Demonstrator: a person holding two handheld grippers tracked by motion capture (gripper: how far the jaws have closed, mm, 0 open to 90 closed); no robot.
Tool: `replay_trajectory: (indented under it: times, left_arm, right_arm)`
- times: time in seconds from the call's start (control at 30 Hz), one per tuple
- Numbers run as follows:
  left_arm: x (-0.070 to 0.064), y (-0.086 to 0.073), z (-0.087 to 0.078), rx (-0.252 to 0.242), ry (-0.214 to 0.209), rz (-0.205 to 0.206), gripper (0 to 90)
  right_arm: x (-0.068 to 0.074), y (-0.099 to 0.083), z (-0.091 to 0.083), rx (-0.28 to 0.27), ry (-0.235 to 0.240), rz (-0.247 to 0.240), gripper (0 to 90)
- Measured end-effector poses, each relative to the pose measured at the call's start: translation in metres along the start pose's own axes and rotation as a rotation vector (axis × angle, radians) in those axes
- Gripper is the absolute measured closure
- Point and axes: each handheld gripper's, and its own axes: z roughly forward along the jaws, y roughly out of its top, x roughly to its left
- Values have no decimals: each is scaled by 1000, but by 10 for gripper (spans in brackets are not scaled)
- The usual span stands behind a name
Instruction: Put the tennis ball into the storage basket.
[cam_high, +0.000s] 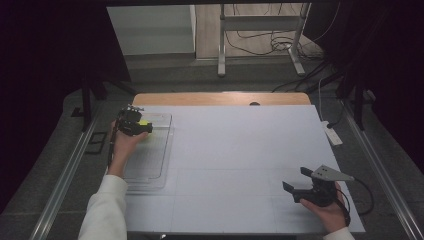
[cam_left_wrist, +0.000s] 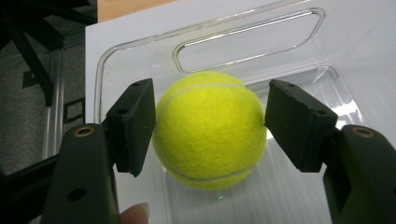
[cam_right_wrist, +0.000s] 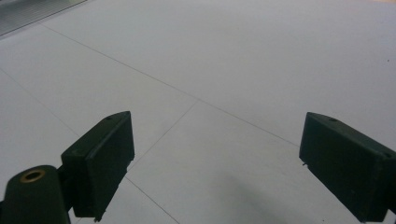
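At the frame's centre, left tongs (cam_left_wrist: 210, 126) straddle the tennis ball (cam_left_wrist: 209, 130) unclamped, right tongs (cam_right_wrist: 233, 163) apart; we advise squeezing centred.

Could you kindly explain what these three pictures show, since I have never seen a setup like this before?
No robot is at work here: a person holds a hand-operated two-jaw tool in each hand. The high view looks down on a white table. The other two pictures come from cameras riding on each tool, looking along its black jaws. The left gripper reaches into a clear plastic tray at the table's left, its jaws on either side of a yellow-green felt tennis ball; the left jaw meets the ball, but I cannot tell whether the right one does. The right gripper hangs over bare table at the near right, jaws wide apart and holding nothing.
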Motion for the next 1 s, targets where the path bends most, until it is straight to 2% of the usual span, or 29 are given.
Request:
replay_trajectory:
  times: [0.1, 0.27, 0.47, 0.67, 0.87, 0.93, 0.97, 1.0]
  left_arm:
    - [0, 0, -2, -10, -12, -7, 323]
    - [2, -1, -7, -37, -63, -25, 302]
    - [7, -4, -19, -94, -154, -78, 280]
    - [7, -11, -33, -141, -215, -96, 262]
    - [1, -18, -48, -185, -264, -77, 234]
    - [-1, -20, -54, -203, -292, -77, 226]
    - [-1, -20, -54, -203, -292, -77, 221]
    - [-3, -23, -58, -219, -319, -76, 221]
  right_arm:
    - [0, 0, 0, 0, 1, 1, 108]
    - [-1, 0, 0, -4, 5, 6, 107]
    - [-2, -1, 0, -6, 6, 11, 107]
    - [-3, -1, 1, -7, 12, 14, 108]
    - [-3, 0, 0, -12, 9, 16, 109]
    - [-3, 0, 0, -13, 7, 16, 109]
    - [-3, 0, 0, -13, 7, 16, 109]
    - [-2, 0, 0, -11, 6, 15, 109]
